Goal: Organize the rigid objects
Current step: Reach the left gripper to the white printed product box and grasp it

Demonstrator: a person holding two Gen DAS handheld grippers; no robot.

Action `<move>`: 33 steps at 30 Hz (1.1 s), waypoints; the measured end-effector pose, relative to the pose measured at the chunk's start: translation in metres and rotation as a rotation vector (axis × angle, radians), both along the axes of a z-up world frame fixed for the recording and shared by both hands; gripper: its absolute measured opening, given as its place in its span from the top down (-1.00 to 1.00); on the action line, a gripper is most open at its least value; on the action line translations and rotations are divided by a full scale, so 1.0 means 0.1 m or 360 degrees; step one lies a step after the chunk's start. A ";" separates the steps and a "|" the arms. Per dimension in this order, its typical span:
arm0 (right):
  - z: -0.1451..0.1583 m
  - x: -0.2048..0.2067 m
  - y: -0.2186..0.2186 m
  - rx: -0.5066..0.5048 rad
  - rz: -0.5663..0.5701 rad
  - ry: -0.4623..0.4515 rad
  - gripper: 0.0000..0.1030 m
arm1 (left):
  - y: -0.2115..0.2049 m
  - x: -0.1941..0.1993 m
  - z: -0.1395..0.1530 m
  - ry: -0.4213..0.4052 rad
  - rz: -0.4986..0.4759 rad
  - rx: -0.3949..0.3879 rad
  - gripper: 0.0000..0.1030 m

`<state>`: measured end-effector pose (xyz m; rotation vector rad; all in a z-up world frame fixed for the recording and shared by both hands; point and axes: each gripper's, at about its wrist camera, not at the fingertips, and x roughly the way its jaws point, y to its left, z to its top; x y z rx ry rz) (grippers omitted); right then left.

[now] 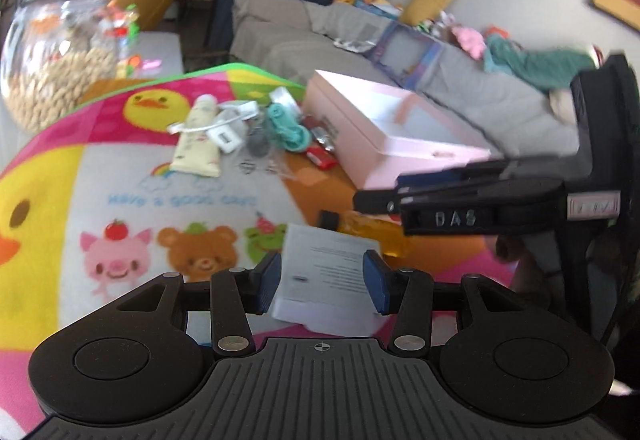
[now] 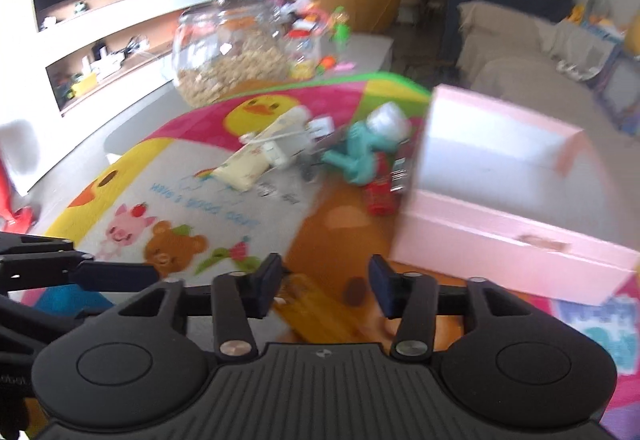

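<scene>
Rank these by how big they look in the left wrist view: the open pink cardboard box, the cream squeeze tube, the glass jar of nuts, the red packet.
1. Open pink cardboard box
2. Glass jar of nuts, partly cut off at the frame edge, so close to the box
3. Cream squeeze tube
4. Red packet, partly hidden
</scene>
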<state>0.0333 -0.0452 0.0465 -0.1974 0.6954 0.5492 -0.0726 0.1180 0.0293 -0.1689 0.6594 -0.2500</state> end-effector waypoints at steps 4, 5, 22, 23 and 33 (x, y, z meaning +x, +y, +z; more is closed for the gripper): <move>0.01 -0.01 -0.30 -0.0007 -0.0134 -0.0068 -0.22 | -0.42 0.01 -0.04 -0.0026 -0.0087 0.0331 0.00; -0.01 0.01 -0.38 0.0003 -0.0161 -0.0048 -0.22 | -0.49 0.02 -0.05 -0.0037 -0.0098 0.0391 -0.01; -0.41 -0.07 -0.94 0.0134 -0.0302 0.0085 -0.35 | -0.49 0.25 -0.03 0.0095 0.0039 0.0430 -0.52; -0.40 -0.07 -0.93 0.0134 -0.0297 0.0085 -0.35 | -0.45 0.27 -0.05 0.0116 0.0039 0.0373 -0.52; -0.36 -0.13 -0.90 0.0156 -0.0197 0.0091 -0.37 | -0.49 0.31 -0.23 0.0115 0.0039 0.0413 -0.45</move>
